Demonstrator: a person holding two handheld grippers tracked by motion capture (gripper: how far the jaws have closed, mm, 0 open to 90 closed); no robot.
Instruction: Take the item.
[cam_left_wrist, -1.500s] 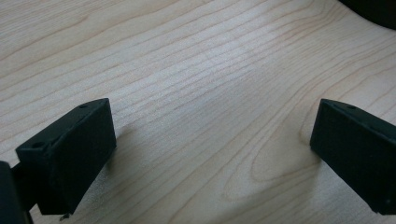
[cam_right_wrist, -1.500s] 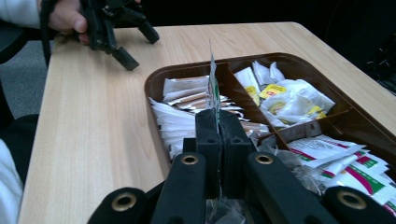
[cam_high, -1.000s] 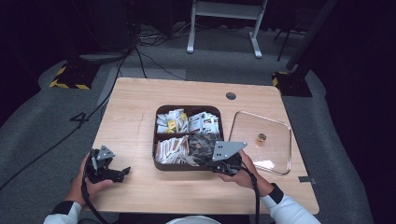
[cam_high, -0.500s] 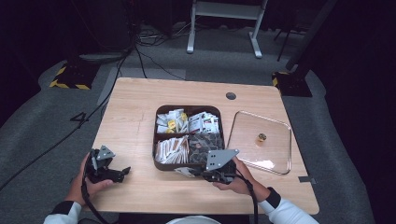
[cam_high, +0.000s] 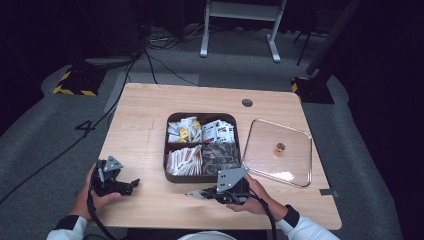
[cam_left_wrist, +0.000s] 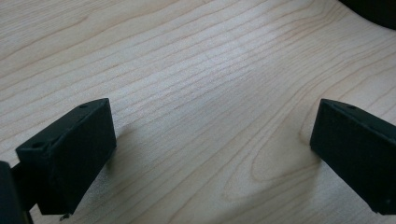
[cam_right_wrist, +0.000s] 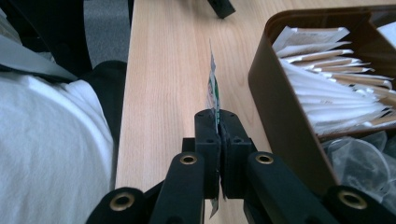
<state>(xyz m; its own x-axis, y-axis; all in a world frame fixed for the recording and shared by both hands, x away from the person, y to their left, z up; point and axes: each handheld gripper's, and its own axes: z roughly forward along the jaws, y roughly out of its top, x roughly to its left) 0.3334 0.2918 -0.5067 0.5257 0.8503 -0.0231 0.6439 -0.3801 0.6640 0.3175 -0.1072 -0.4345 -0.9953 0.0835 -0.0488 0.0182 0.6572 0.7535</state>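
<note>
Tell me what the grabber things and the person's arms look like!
Both are black. The left gripper and right gripper each carry a grey three-cornered plate with small holes and trail a black cable. Brass-coloured pins dot the right one. Sleeves are white with dark cuffs.

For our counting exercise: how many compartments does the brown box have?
4, all inside the brown box: back-left, back-right, front-left and front-right.

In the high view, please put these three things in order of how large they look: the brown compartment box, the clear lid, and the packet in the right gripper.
1. brown compartment box and clear lid: they look alike, so I do not rank them.
2. packet, much the smallest, clamped in the right gripper.
</note>
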